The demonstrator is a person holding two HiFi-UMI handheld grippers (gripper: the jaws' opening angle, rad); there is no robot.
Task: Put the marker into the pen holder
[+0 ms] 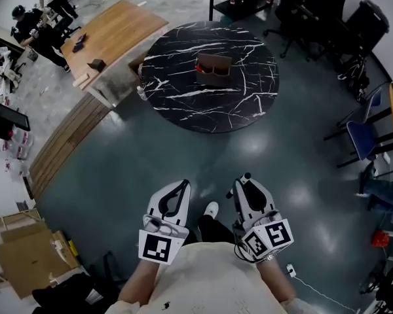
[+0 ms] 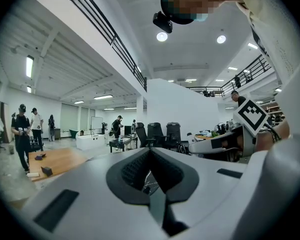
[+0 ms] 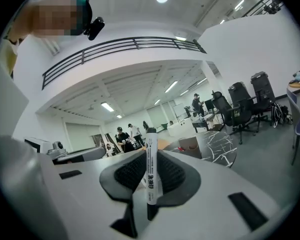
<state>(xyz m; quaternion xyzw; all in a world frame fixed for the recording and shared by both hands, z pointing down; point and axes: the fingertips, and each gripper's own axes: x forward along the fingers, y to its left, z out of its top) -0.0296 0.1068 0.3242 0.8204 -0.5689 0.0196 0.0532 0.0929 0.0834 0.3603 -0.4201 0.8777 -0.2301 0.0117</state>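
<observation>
Firmly clamped in the right gripper (image 3: pixel 150 170): a white cylindrical marker with black ends and printed lettering (image 3: pixel 150 176). Held upright between the dark ribbed pads (image 3: pixel 127 176), with the jaws closed down to the width of the barrel. Pinched along the lower half, with the long upper part and its black end rising well past the jaws and the other black end just below the pads.

Over on the left gripper (image 2: pixel 151 176), jaws drawn together, tips touching, empty between the pads.

From the head view, both held low and close to the body, side by side above the dark grey-green floor (image 1: pixel 150 162), pointing forward.

Well apart from both, further ahead: a brown cardboard pen holder with open compartments (image 1: pixel 213 69), sitting near the middle of a round black marble-patterned table with white veins (image 1: pixel 183 106). Marker not yet in the holder, still far from it.
</observation>
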